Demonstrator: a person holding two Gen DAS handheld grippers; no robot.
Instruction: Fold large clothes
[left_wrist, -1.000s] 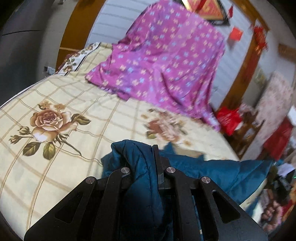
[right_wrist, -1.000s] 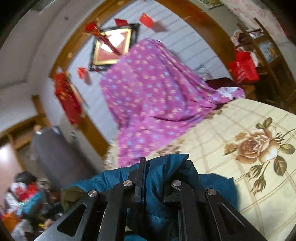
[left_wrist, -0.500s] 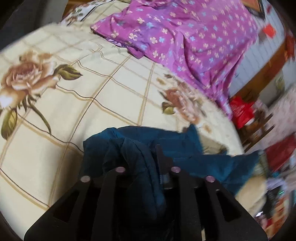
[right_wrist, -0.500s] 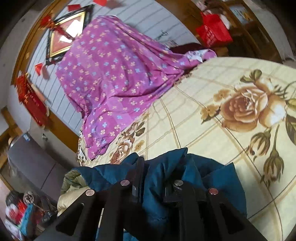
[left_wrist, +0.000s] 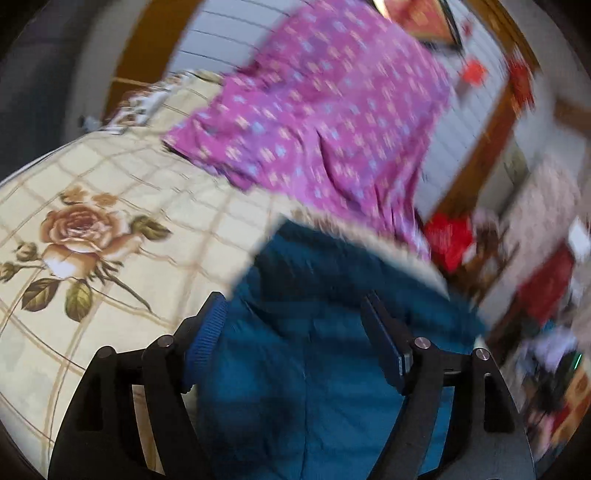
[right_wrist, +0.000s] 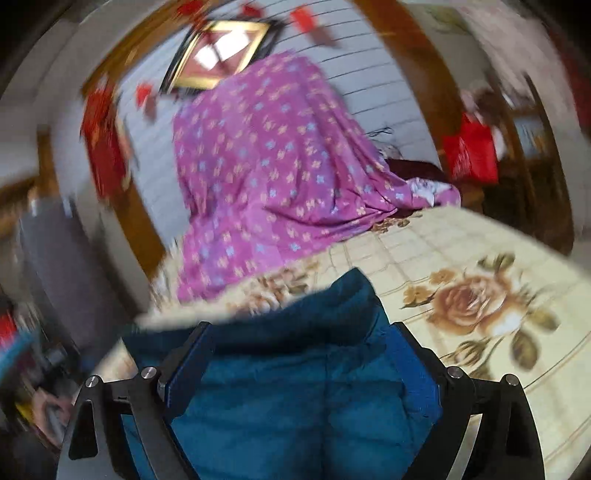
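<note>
Change: left gripper (left_wrist: 295, 314) and right gripper (right_wrist: 299, 343), clamped on the teal jacket (left_wrist: 314, 332) a second ago, jaws now opening, unpressed
Jacket: between both jaws, on bed (left_wrist: 110, 177)
Beyond: purple sheet (right_wrist: 266, 177)

Counting one teal padded jacket (left_wrist: 325, 332), showing in both wrist views. Counting one bed (left_wrist: 122, 177) under a cream sheet, printed with large roses: one rose at nine o'clock in the left view, one at four o'clock in the right. Counting one purple flowered cloth (right_wrist: 266, 177) at twelve o'clock. Counting one gold-framed picture (right_wrist: 221, 55) above it. Counting one red bag (right_wrist: 471, 151) at two o'clock. Counting two claws: left claw (left_wrist: 295, 310), right claw (right_wrist: 301, 339).
</note>
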